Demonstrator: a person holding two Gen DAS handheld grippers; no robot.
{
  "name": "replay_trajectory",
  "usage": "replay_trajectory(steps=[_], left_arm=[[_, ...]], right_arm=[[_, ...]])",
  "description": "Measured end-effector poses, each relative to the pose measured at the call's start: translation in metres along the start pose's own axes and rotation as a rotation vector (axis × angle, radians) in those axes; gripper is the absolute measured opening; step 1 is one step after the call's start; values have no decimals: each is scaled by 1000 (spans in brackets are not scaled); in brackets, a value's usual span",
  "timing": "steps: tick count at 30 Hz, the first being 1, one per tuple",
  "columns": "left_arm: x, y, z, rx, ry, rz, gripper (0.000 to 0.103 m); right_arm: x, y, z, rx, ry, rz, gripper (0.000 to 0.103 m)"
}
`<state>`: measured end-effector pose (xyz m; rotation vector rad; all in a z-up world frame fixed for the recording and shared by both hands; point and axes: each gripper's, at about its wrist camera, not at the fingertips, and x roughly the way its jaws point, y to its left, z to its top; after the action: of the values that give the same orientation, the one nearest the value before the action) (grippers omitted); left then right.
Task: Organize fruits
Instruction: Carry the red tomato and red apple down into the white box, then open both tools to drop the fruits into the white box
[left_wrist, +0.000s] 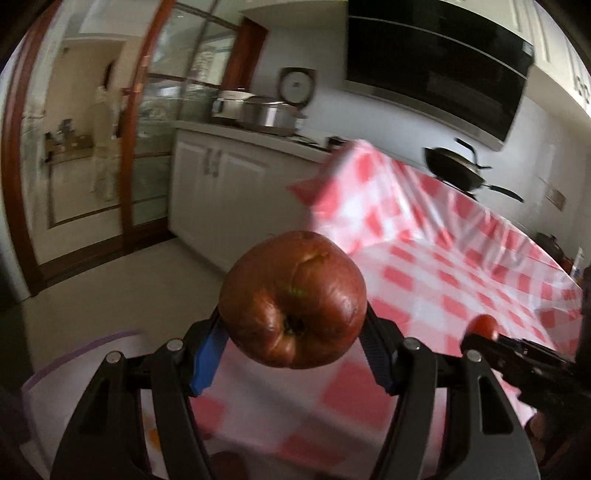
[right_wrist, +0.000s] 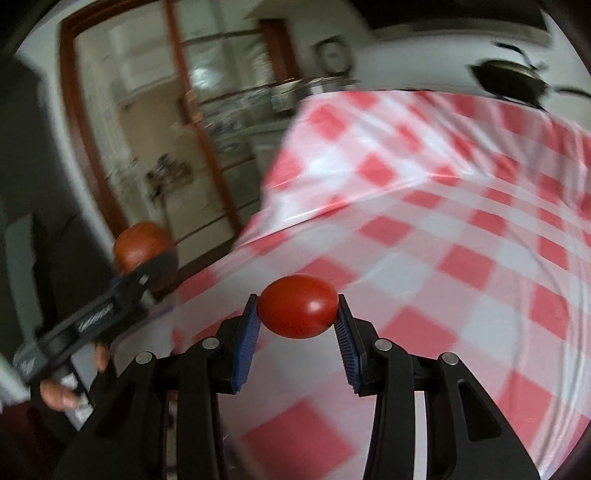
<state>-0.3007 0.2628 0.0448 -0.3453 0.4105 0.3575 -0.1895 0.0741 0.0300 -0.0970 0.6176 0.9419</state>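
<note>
Left claw (left_wrist: 293, 325): your blue pads clamp the wrinkled dark-red apple (left_wrist: 292, 300) on both flanks; its dimpled end faces the camera; it hangs in the air above the checked cloth (left_wrist: 424, 280)
Right claw (right_wrist: 297, 314): your pads pinch the small red tomato (right_wrist: 297, 306) at its two ends, right at the fingertips; held clear above the cloth-covered counter (right_wrist: 461, 229)
Between claws: apple sits left of the tomato, well apart

Two grippers: the left gripper (left_wrist: 293, 321) and right gripper (right_wrist: 297, 314). Two fruits: one apple (left_wrist: 293, 304) and one tomato (right_wrist: 297, 311). One checked tablecloth (right_wrist: 443, 221). One wok (left_wrist: 456, 168). Two metal pots (left_wrist: 255, 110) on one counter (left_wrist: 207, 127).
</note>
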Motion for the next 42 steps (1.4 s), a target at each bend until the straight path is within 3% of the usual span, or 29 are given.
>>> replay_trajectory(steps=[6, 11, 18, 22, 27, 32, 39, 42], left_arm=[[-25, 73, -33, -69, 43, 156, 66], [-28, 129, -74, -146, 139, 272, 66], [-10, 181, -117, -333, 290, 347, 66], [-5, 188, -116, -325, 318, 378, 66], [15, 183, -120, -272, 443, 436, 66], [34, 177, -124, -219, 535, 478, 66], [51, 165, -138, -133, 658, 487, 66], [49, 164, -140, -134, 674, 488, 66]], right_arm=[[23, 76, -31, -240, 107, 103, 40], [49, 134, -69, -447, 237, 192, 40], [103, 178, -117, -623, 460, 187, 40], [128, 191, -135, -695, 553, 168, 40], [161, 183, -154, -688, 705, 119, 40], [183, 169, -161, -631, 797, 78, 40], [183, 163, -165, -612, 816, 73, 40], [181, 162, -166, -611, 811, 71, 41]])
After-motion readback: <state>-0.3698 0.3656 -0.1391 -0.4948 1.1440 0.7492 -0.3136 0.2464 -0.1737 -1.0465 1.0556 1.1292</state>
